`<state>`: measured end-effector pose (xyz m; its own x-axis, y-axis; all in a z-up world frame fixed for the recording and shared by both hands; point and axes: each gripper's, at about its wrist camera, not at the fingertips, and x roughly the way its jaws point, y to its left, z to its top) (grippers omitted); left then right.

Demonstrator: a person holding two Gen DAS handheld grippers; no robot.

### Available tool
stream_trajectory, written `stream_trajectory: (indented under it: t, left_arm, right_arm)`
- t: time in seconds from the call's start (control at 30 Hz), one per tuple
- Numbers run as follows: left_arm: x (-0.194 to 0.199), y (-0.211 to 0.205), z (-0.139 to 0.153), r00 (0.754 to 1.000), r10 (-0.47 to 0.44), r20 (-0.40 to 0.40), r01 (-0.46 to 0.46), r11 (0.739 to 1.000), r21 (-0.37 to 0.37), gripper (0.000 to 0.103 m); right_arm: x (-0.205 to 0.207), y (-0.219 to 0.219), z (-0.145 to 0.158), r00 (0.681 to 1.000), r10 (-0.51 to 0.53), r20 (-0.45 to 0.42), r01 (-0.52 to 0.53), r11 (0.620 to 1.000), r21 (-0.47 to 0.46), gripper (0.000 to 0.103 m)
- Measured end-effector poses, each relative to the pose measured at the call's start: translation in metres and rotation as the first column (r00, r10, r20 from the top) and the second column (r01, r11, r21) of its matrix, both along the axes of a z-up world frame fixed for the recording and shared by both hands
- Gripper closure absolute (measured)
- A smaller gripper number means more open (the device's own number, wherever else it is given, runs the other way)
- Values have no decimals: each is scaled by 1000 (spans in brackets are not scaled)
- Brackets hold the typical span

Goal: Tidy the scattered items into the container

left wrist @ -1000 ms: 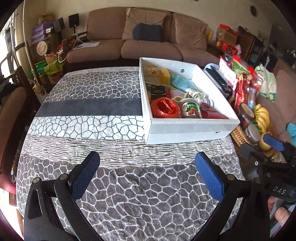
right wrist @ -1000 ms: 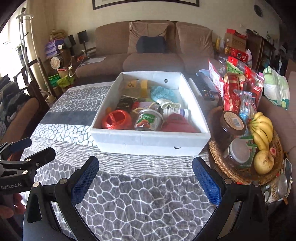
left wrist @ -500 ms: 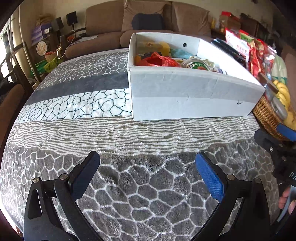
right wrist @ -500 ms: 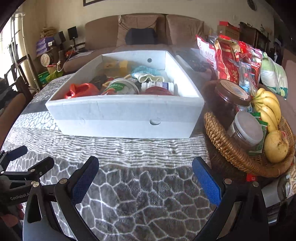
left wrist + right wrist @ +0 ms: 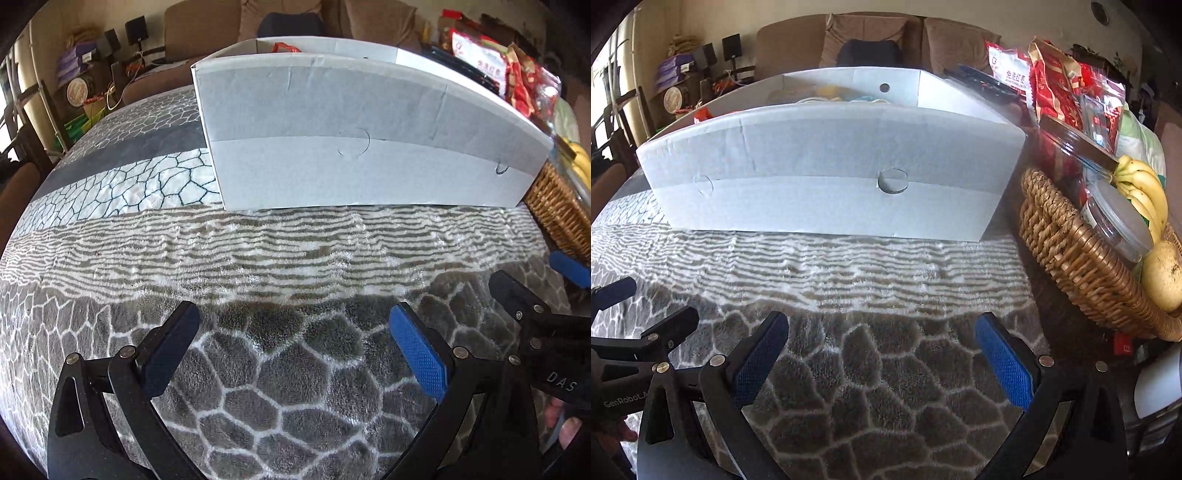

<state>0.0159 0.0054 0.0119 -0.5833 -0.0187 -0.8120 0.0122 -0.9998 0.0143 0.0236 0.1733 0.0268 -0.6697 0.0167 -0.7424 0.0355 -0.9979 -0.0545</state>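
Both the left gripper and the right gripper hang low over the patterned bench cover, jaws released and holding nothing. The white cardboard box fills the upper centre of the frame, with the wicker basket just beside it at right.

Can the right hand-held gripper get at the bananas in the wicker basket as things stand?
Probably not directly: the right hand-held gripper sits low, and the wicker basket's rim and a lidded jar stand before the bananas.
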Motion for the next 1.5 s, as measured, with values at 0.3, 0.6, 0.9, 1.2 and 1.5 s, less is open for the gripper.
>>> stream_trajectory:
  t: [0.3,0.6,0.9,1.2,1.5]
  left_arm:
    - [-13,15,-8,999,27,18,-27,999,29,0]
    - [-17,16,-11,999,42,22,-43,999,30,0]
    - [-14,21,-13,998,66,22,-66,998,22,0]
    - [-8,26,-13,998,66,22,-66,997,27,0]
    - [-7,27,-12,998,66,22,-66,997,27,0]
  right_arm:
    - [-9,15,-3,999,-36,2,36,999,-7,0]
    - [-18,25,-13,997,-34,76,36,999,-20,0]
    - [-18,26,-15,995,-35,93,39,998,-40,0]
    - [-18,27,-15,995,-35,92,39,998,-40,0]
    - [-18,27,-15,995,-35,93,39,998,-40,0]
